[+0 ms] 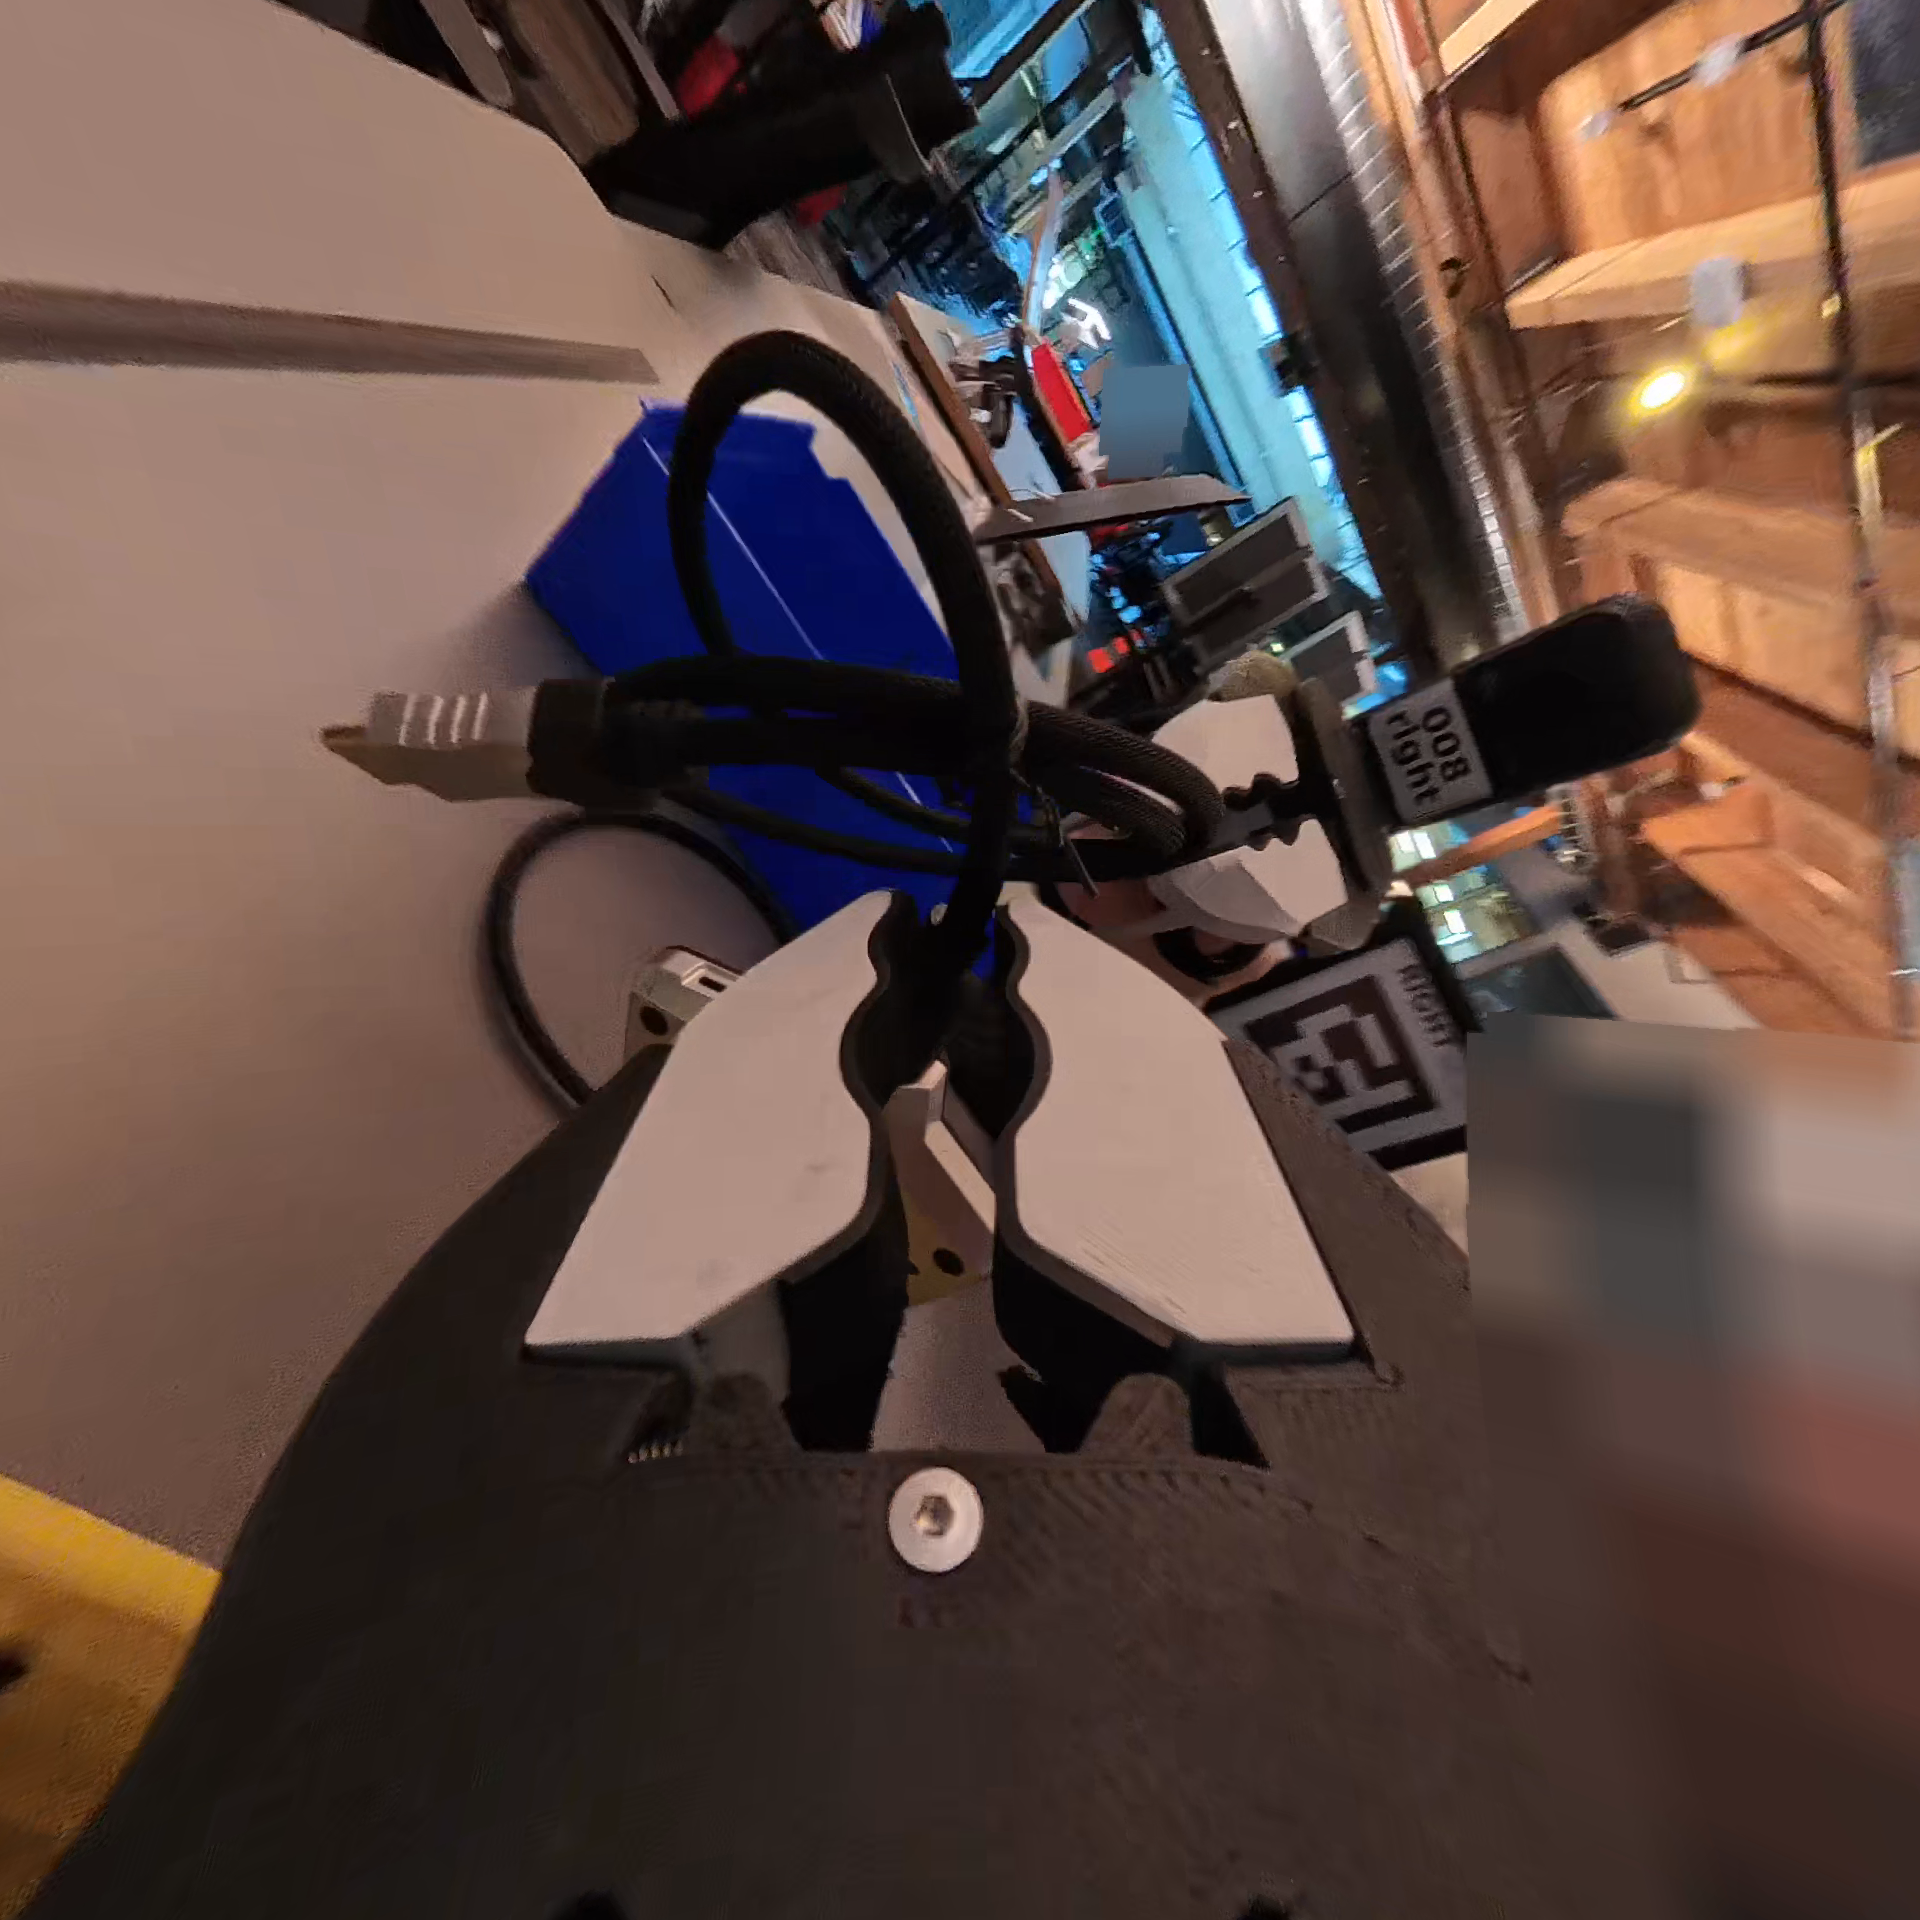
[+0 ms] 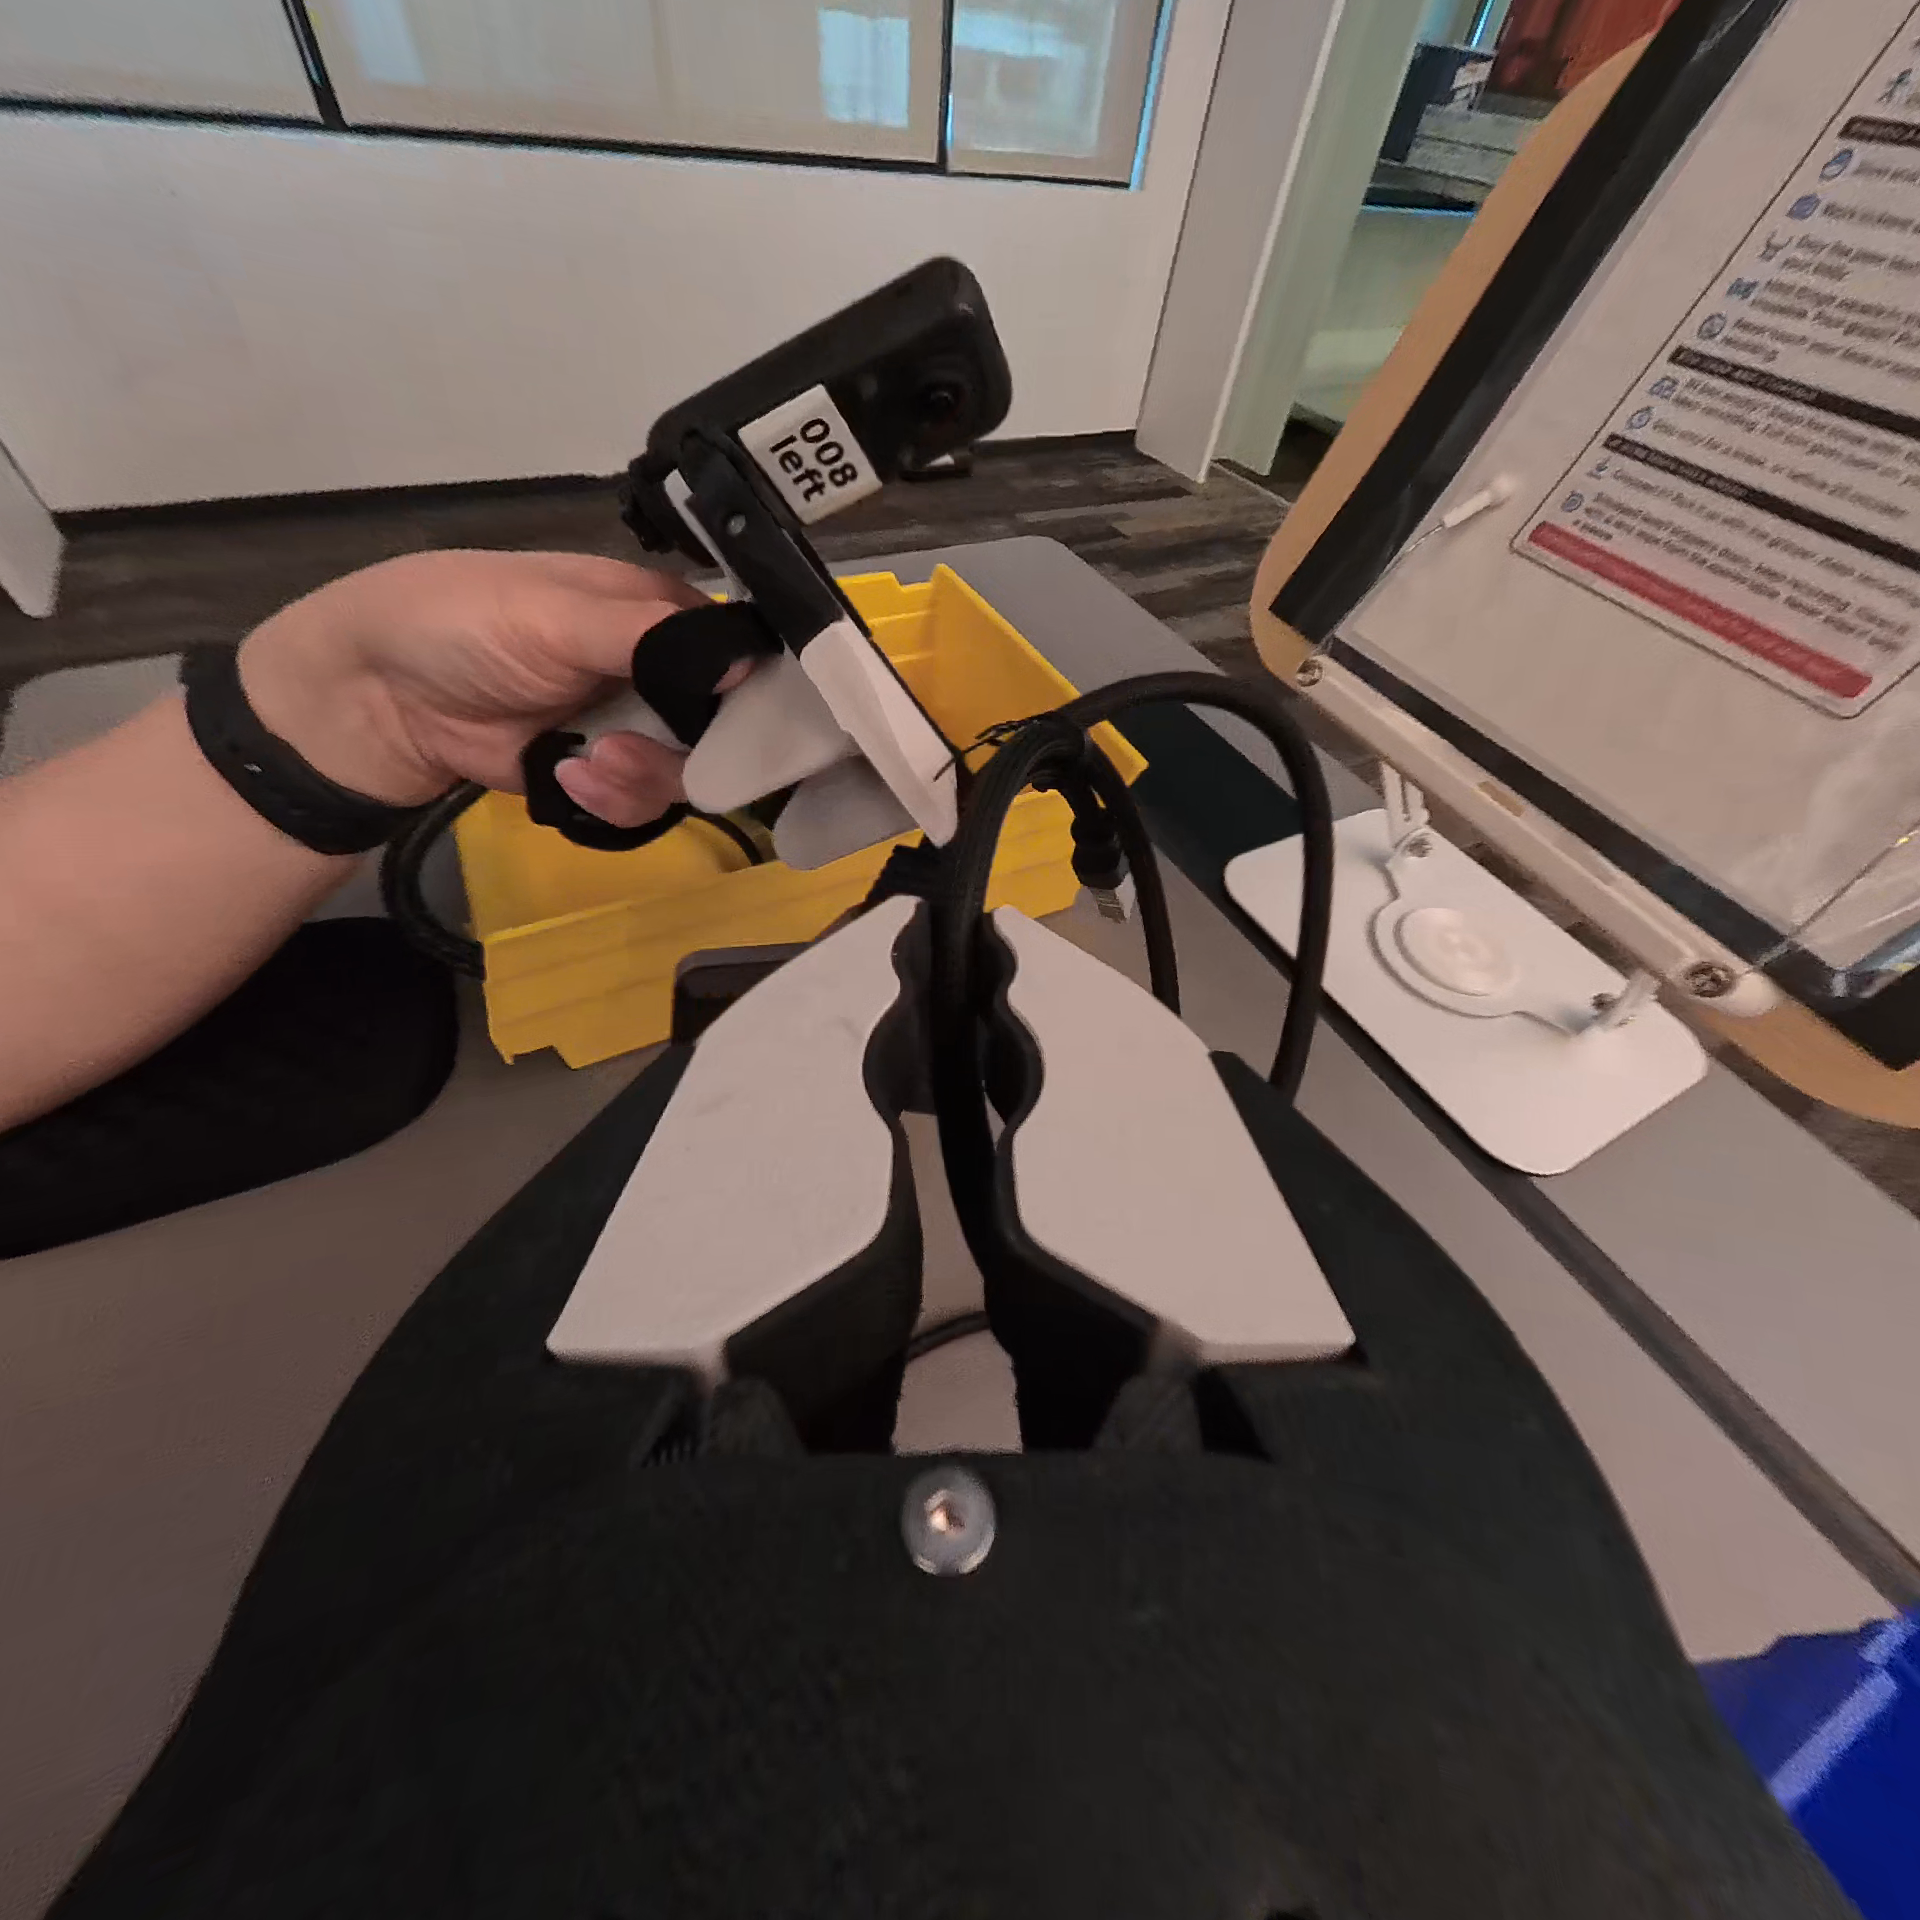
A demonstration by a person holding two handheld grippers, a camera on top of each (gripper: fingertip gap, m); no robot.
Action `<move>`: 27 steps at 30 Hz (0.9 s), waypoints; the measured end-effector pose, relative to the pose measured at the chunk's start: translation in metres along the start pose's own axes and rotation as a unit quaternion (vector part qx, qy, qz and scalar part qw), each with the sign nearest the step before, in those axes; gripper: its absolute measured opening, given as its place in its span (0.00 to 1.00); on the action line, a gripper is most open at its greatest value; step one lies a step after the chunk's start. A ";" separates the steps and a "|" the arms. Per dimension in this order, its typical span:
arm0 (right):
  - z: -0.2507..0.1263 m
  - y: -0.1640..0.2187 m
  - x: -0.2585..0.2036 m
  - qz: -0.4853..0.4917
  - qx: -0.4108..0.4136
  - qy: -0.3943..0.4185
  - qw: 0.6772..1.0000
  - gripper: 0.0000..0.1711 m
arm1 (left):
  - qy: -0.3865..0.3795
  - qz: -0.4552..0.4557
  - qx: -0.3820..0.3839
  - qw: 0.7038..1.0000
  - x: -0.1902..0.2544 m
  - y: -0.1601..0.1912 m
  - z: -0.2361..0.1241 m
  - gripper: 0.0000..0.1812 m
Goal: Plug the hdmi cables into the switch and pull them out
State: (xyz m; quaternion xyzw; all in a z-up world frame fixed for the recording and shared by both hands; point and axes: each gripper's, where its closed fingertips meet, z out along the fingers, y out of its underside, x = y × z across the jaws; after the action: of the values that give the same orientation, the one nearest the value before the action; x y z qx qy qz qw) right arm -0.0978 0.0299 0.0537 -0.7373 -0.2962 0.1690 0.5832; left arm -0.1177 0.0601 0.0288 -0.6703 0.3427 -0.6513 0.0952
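Where looped into a loose black braided bundle, grips the HDMI cable (image 1: 831,717) with both claws, up above the grey worktop (image 1: 208,623); pinches one strand in the left claw (image 1: 940,935), fingers set narrow, just ahead of a silver plug (image 1: 920,1117) lodged in the gap between them; clamps the far side of the bundle in the right claw (image 2: 951,935), equally narrow, with black strands running down through its slot; meets the bundle from opposite sides, tips close together. Lets the second silver plug (image 1: 436,738) jut sideways out of the bundle, in no socket; lets one tall loop arch over the rest.

Leaves a small silver box (image 1: 675,992) lying on the worktop just beside the left claw, with a slot in its near face and a thin dark cord (image 1: 509,935) curling round it; cannot tell whether cord and box join. Keeps a blue bin (image 1: 748,582) behind the bundle in the left wrist view; keeps a yellow bin (image 2: 727,935) on the worktop beyond the right claw and below the left one. Wraps a hand (image 2: 468,675), black wristband (image 2: 281,769) on, round the left claw's handle, above a black pad (image 2: 208,1070). Off to the right, stands a white stand base (image 2: 1455,1018) beneath a tilted board (image 2: 1662,468) bearing a printed sheet.
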 end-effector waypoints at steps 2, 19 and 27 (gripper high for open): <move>0.000 -0.002 -0.001 -0.009 0.000 0.006 1.000 0.05 | 0.016 -0.030 -0.015 0.999 -0.001 0.005 -0.002 0.09; 0.035 0.053 0.025 -0.089 -0.122 0.102 0.983 0.05 | -0.271 0.017 -0.124 0.954 -0.023 0.054 -0.143 0.20; 0.071 0.099 0.027 -0.102 -0.172 0.118 0.973 0.05 | -0.385 -0.002 -0.285 0.878 -0.023 0.130 -0.175 0.26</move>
State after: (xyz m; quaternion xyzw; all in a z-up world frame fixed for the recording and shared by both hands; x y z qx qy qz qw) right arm -0.0955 0.0864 -0.0572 -0.8069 -0.3236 -0.0332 0.4930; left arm -0.3233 0.0319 -0.0411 -0.8668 0.4488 -0.2161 0.0231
